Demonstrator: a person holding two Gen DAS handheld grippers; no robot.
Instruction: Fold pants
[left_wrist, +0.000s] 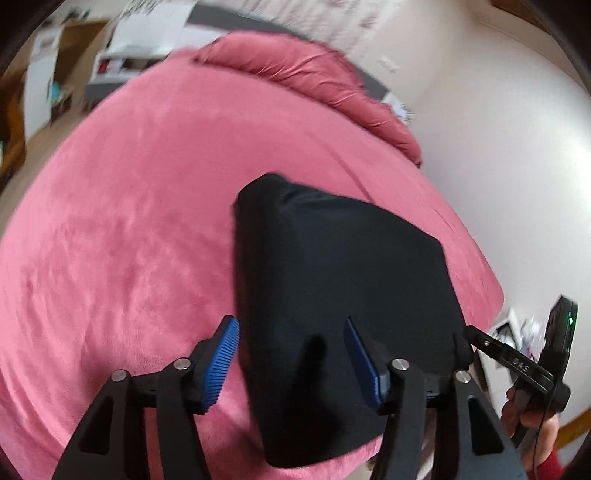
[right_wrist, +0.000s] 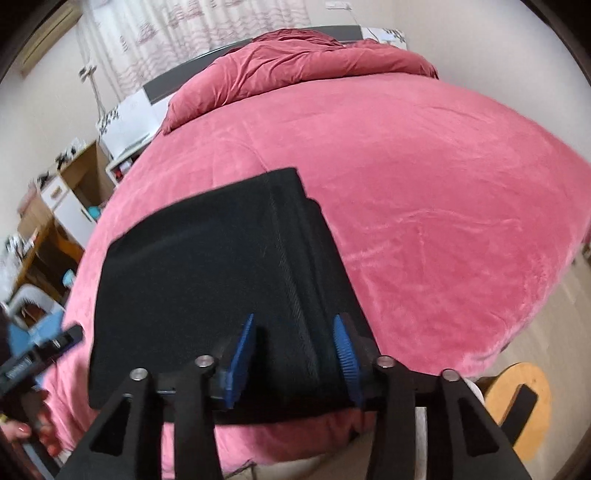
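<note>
1. Left gripper (left_wrist: 291, 356): blue ribbed fingers (left_wrist: 223, 360) spread apart, grasping nothing, straddling the pants' left near edge at 6 o'clock.
2. Black soft-fabric folded pants (left_wrist: 332, 280) lie as a compact rectangle on the pink plush bed cover (left_wrist: 129, 221), near its front edge.
3. Right gripper (right_wrist: 295, 360): fingers released, hovering over the seamed side.
4. Judgement: light, limp, layers may slip; pinch through all layers at near corners.

From my right wrist camera, the black pants (right_wrist: 221, 280) lie folded into a flat rectangle on the pink bed (right_wrist: 424, 206). My right gripper (right_wrist: 293, 360) hovers open over their near edge. The other gripper (right_wrist: 40, 354) shows at nine o'clock.
</note>
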